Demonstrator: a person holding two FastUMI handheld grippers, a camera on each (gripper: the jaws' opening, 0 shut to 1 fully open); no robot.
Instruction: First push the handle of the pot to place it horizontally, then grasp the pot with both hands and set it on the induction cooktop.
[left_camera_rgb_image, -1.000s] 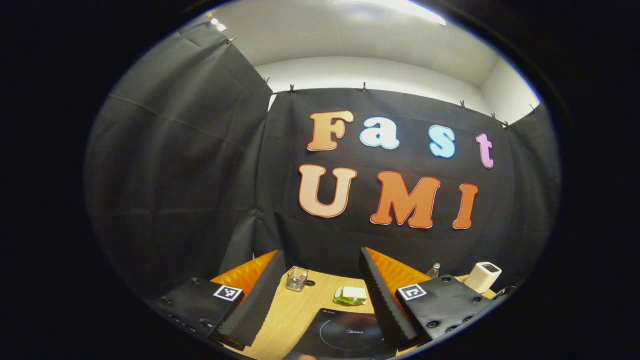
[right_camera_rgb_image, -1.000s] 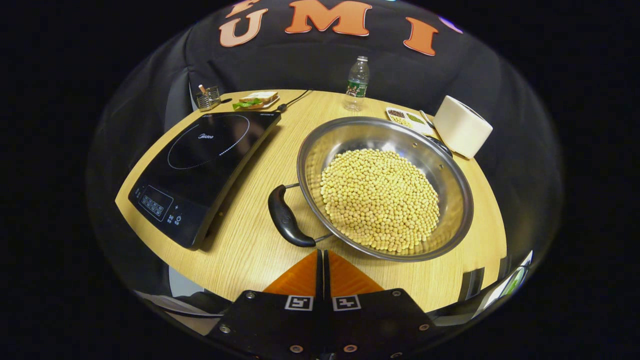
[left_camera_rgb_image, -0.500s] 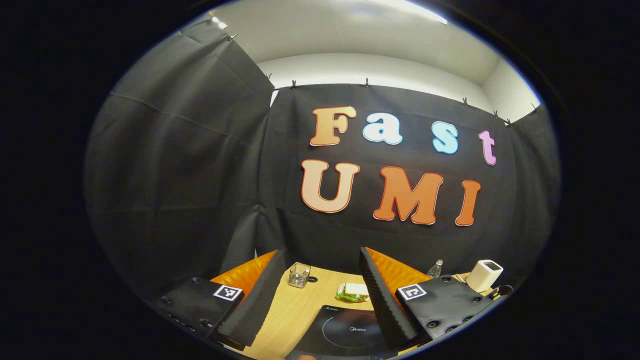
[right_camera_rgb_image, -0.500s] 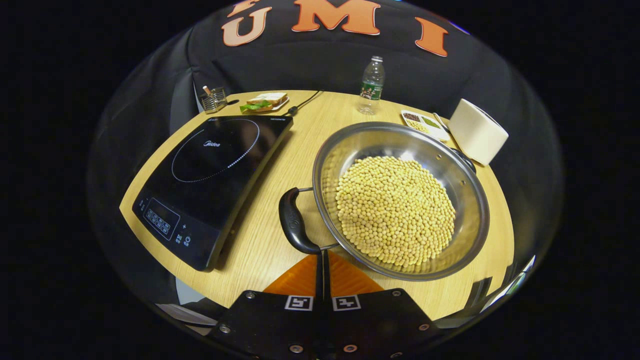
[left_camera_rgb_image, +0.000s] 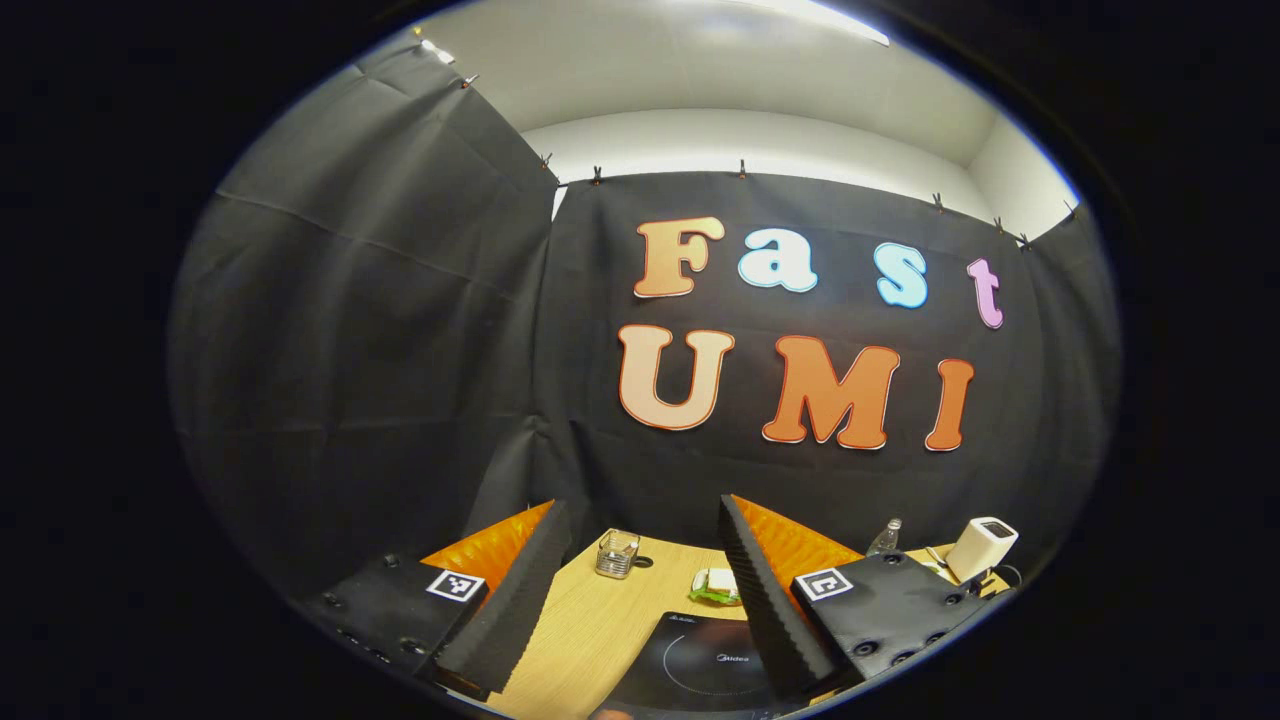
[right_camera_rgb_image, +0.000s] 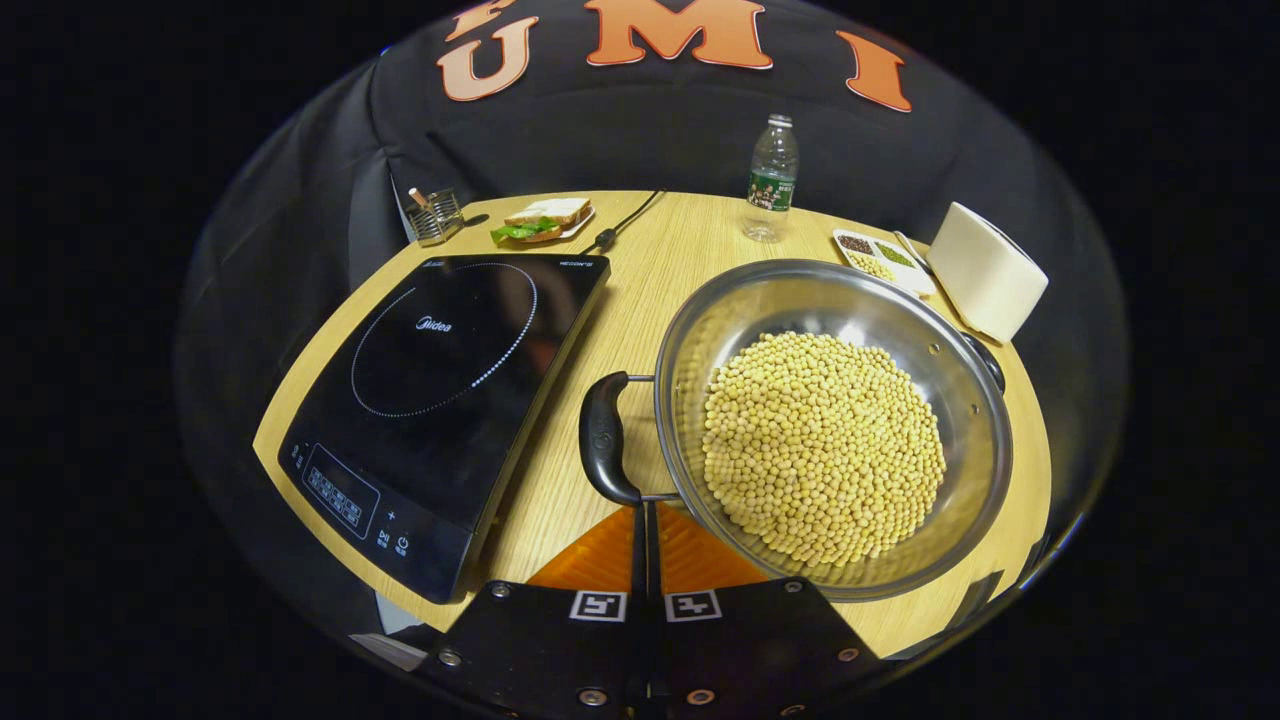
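Observation:
In the right gripper view a steel pot (right_camera_rgb_image: 975, 520) full of yellow beans (right_camera_rgb_image: 822, 446) sits on the wooden table (right_camera_rgb_image: 680, 260). Its black handle (right_camera_rgb_image: 603, 438) points left toward the black induction cooktop (right_camera_rgb_image: 440, 370); a second handle (right_camera_rgb_image: 985, 360) shows at the far rim. My right gripper (right_camera_rgb_image: 643, 507) is shut with nothing between its fingers, its tips against the lower end of the near handle. In the left gripper view my left gripper (left_camera_rgb_image: 640, 520) is open and held high, with the cooktop (left_camera_rgb_image: 700, 665) below it.
At the back of the table stand a wire holder (right_camera_rgb_image: 436, 215), a sandwich on a plate (right_camera_rgb_image: 545, 218), a water bottle (right_camera_rgb_image: 772, 180), a small dish of spices (right_camera_rgb_image: 880, 262) and a white box-shaped appliance (right_camera_rgb_image: 985, 270). A cable (right_camera_rgb_image: 620, 225) runs behind the cooktop.
My shut right gripper moved forward and reached the pot's near handle; the pot turned, its handle swinging from front-left to point left. The left gripper's view drifted slightly.

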